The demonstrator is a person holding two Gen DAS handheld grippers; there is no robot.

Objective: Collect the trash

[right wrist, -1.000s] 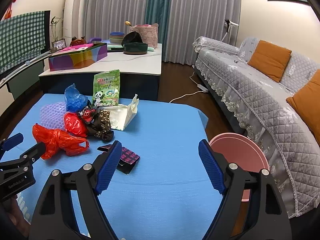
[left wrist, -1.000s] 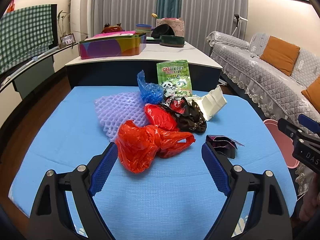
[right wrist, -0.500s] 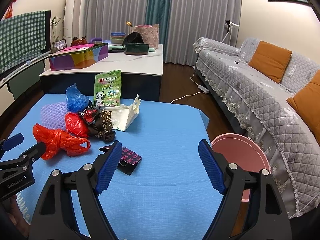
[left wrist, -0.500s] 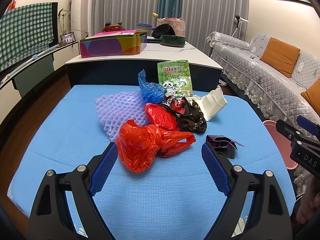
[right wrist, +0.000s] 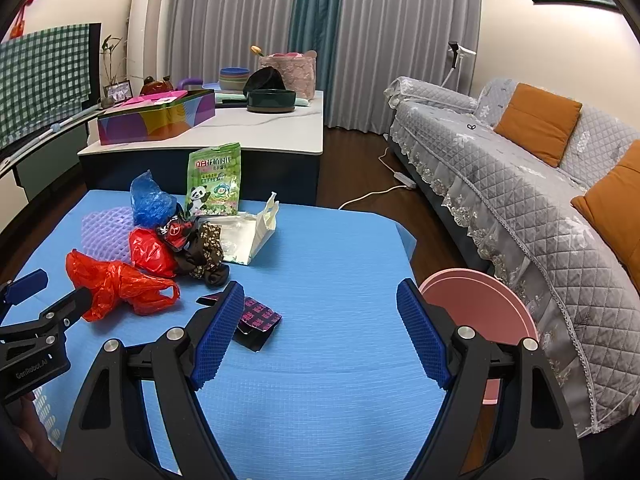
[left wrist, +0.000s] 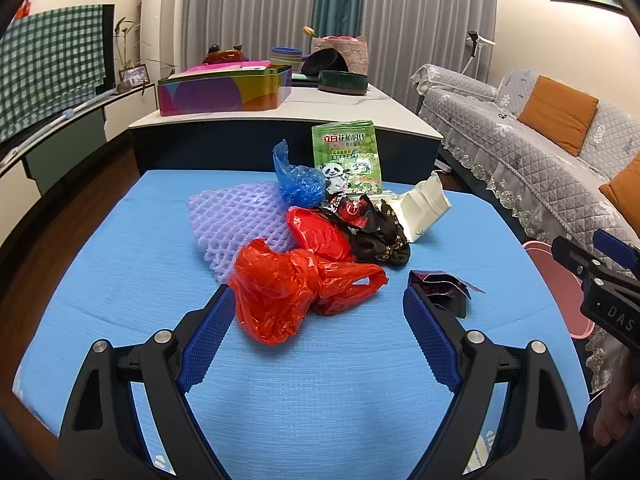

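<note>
Blue cloth over the whole low table, with the trash gathered in one pile on it. As landmark: the red plastic bag, crumpled, at the near edge of the pile.

Behind the red plastic bag and touching it: a lilac foam net, a second, smaller red bag and a dark crumpled wrapper with red print. Further behind: a blue plastic bag and a green packet with a panda picture, standing almost upright. To the right of the smaller red bag: a dark flowered piece, then a white paper bag lying on its side. To the right of the red plastic bag, apart from the pile: a small black-and-purple wrapper, flat on the cloth.

Left gripper: released, jaws wide, nothing clamped, hovering just in front of the red plastic bag; left blue pad beside the bag's edge, contact impossible to tell.

Right gripper: also released and holding nothing, to the right of the red plastic bag, over bare cloth; left pad just in front of the small wrapper.

Pink round bin: off the table's right edge, well apart from the red plastic bag, beside a grey quilted sofa.
</note>
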